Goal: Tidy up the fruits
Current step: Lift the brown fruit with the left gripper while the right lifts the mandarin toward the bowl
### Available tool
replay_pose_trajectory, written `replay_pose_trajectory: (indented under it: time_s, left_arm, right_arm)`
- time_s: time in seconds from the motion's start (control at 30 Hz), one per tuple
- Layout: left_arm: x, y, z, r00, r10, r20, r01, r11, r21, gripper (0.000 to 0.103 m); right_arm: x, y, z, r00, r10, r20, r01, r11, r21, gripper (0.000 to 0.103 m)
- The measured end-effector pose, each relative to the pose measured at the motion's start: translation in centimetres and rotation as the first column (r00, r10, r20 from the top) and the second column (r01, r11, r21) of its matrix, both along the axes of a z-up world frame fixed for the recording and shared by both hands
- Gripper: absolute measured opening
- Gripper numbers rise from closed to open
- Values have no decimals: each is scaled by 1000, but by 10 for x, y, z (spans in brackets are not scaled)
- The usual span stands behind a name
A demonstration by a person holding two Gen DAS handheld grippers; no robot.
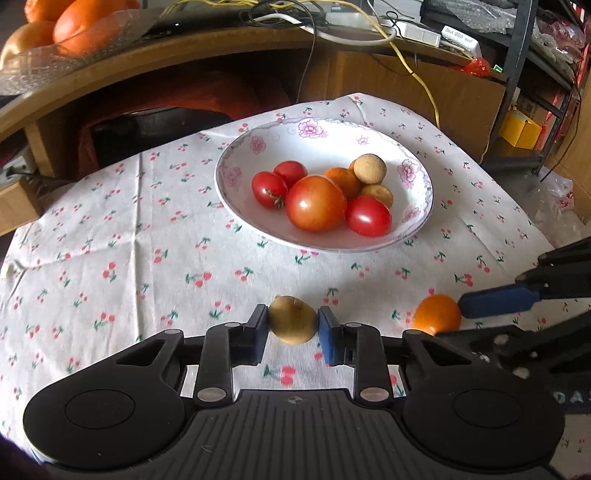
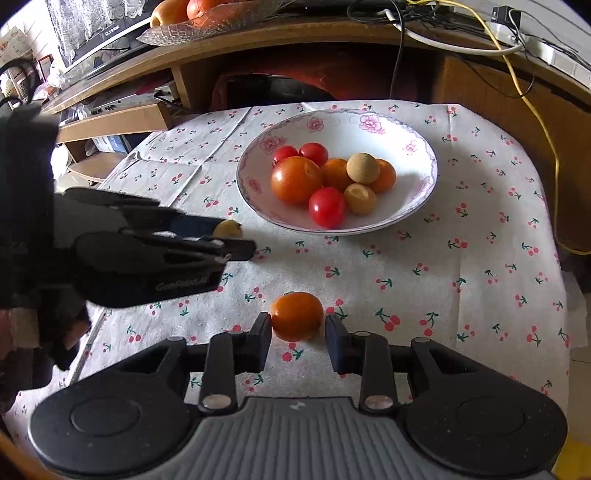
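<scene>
**Bowl Held Seven Fruits While Two More Sat at the Grippers**

The flowered white bowl [image 1: 236,177] stood on the cherry-print cloth [image 1: 110,240], well beyond both grippers. In it lay three small red tomatoes [image 2: 327,206], one large orange-red tomato [image 2: 295,180], two small orange fruits [image 2: 337,173] and two tan round fruits [image 2: 362,168], one resting on top of the pile; in the left wrist view only one of the orange fruits showed clearly. That made eight pieces in the bowl as counted from the right wrist view.

Outside the bowl there were two pieces. The left gripper [image 1: 293,326] was clamped on a tan-yellow fruit [image 1: 291,321], both pads pressing its sides, just above the cloth. A small orange fruit on the cloth [image 2: 297,315] lay between the fingers of the right gripper [image 2: 298,328]: the left pad touched or nearly touched it, while a narrow gap showed at the right pad, so the jaws stood slightly apart around it without a clear squeeze.

On the wooden desk [image 1: 221,48] behind, a glass dish [image 2: 184,31] held several large oranges; their count could not be told.
</scene>
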State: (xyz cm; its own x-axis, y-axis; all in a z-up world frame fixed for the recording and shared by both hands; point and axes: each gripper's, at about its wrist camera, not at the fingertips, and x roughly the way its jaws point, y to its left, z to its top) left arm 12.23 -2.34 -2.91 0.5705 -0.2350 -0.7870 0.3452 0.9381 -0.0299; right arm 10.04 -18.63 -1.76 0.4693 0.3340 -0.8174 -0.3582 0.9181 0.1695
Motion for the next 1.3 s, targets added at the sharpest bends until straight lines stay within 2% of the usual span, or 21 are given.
replay_pose_trajectory:
  time_s: [0.23, 0.47, 0.63, 0.8, 0.9, 1.0, 1.13, 1.3]
  left_arm:
    - [-25, 5, 1, 1000, 7, -20, -6, 1000, 26, 36]
    - [-28, 3, 0, 999, 29, -30, -28, 998, 51, 41]
    - [-28, 0, 0, 1000, 15, -26, -13, 998, 62, 41]
    - [-26, 7, -2, 1000, 0, -20, 1, 1000, 23, 44]
    - [-29, 7, -2, 1000, -6, -13, 7, 1000, 27, 44]
    - [-31, 7, -1, 1000, -4, -12, 4, 1000, 25, 43]
    - [-29, 8, 0, 1000, -12, -20, 13, 1000, 23, 44]
    - [-28, 8, 0, 1000, -20, -20, 21, 1000, 18, 44]
  right_arm:
    - [0, 8, -3, 1000, 14, 0, -14, 1000, -23, 37]
    - [2, 16, -9, 1000, 28, -4, -28, 996, -82, 37]
    - [3, 14, -10, 999, 35, -10, -36, 997, -68, 46]
    - [3, 11, -11, 1000, 9, -1, -9, 998, -67, 45]
    - [6, 10, -11, 1000, 2, -1, -2, 999, -47, 45]
    - [6, 15, -9, 1000, 17, 16, -16, 998, -57, 39]
    - [6, 19, -6, 999, 30, 22, -28, 996, -80, 40]
    - [8, 16, -7, 999, 25, 28, -24, 998, -50, 41]
